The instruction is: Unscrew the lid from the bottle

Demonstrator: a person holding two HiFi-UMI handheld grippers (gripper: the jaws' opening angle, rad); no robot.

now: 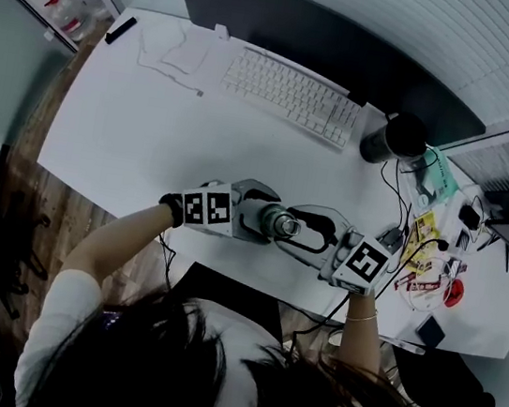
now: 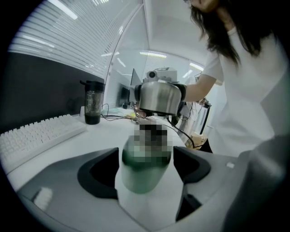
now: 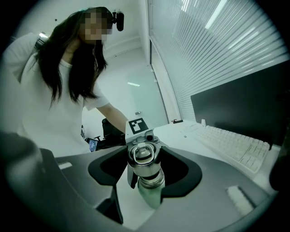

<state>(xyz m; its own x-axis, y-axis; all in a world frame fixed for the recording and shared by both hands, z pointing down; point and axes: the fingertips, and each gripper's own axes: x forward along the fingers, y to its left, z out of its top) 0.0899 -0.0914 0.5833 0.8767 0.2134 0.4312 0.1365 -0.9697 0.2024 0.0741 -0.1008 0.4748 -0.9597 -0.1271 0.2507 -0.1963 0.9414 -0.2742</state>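
Both clenched mid-frame: left tool point(image 2: 145, 165) low on upright bottle point(image 2: 144, 179), right tool point(image 3: 145, 168) on lid point(image 3: 144, 154) above (pads seemingly flush); twist about vertical axis.

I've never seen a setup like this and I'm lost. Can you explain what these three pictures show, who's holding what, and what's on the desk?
No robot here: a person holds hand-operated tongs in each hand. One picture looks down from a camera on their head; the other two ride on the tongs. The left tongs grip the body of a green bottle, the right tongs grip its steel lid. On the white desk lie a keyboard, a dark tumbler and cables, before a monitor.
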